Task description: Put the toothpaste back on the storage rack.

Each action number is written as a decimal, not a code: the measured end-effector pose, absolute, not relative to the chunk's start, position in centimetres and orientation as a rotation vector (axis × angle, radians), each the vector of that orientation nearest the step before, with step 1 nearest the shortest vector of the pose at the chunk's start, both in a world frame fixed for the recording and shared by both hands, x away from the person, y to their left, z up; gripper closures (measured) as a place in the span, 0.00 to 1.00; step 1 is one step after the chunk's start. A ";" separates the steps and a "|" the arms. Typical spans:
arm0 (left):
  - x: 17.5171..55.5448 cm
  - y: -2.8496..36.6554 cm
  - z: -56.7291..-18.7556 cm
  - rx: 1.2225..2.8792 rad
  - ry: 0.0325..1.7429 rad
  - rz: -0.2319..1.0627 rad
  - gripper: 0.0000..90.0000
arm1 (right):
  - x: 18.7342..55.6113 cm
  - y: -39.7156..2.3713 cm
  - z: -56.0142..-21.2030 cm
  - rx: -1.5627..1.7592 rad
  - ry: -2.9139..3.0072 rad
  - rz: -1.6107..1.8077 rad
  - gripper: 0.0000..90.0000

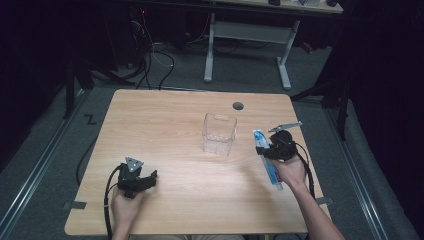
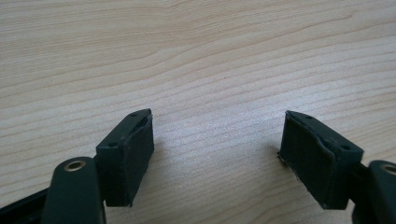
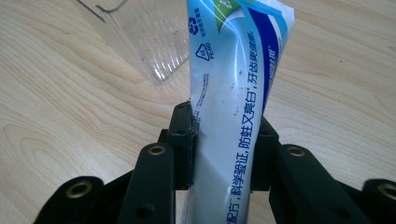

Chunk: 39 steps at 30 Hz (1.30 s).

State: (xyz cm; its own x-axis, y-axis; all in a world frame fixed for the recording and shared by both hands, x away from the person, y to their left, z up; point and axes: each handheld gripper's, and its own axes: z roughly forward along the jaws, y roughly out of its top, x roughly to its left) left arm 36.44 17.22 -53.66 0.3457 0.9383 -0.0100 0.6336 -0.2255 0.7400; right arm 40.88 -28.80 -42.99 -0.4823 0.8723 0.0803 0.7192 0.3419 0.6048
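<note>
A white and blue toothpaste tube (image 1: 265,152) (image 3: 233,98) is clamped between the jaws of my right gripper (image 1: 274,149) (image 3: 224,140), at the right of the wooden table (image 1: 165,125). The tube is lifted a little off the wood and its flat end points toward the clear plastic cup (image 1: 219,133) (image 3: 149,42), which stands upright at the table's middle. My left gripper (image 1: 145,179) (image 2: 217,154) rests near the front left, its jaws wide apart with bare wood between them.
A round cable hole (image 1: 238,105) lies behind the cup. Beyond the table a white desk frame (image 1: 247,45) and loose cables (image 1: 150,55) sit on the grey floor. Dark frame legs stand at both sides.
</note>
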 end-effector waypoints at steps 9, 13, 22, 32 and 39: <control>36.4 17.2 -53.7 1.954 1.370 0.594 0.29 | 40.8 -27.5 -41.7 1.349 2.358 0.902 0.77; 36.4 17.2 -53.7 1.954 1.370 0.594 0.29 | 40.8 -27.0 -41.2 1.332 2.355 0.923 0.77; 36.4 17.2 -53.7 1.954 1.369 0.594 0.29 | 41.1 -26.1 -40.2 1.287 2.370 0.961 0.76; 36.4 17.2 -53.7 1.955 1.370 0.594 0.29 | 41.5 -24.8 -39.2 1.217 2.375 1.016 0.76; 36.4 17.2 -53.7 1.954 1.370 0.594 0.29 | 42.0 -23.7 -38.5 1.178 2.378 1.043 0.76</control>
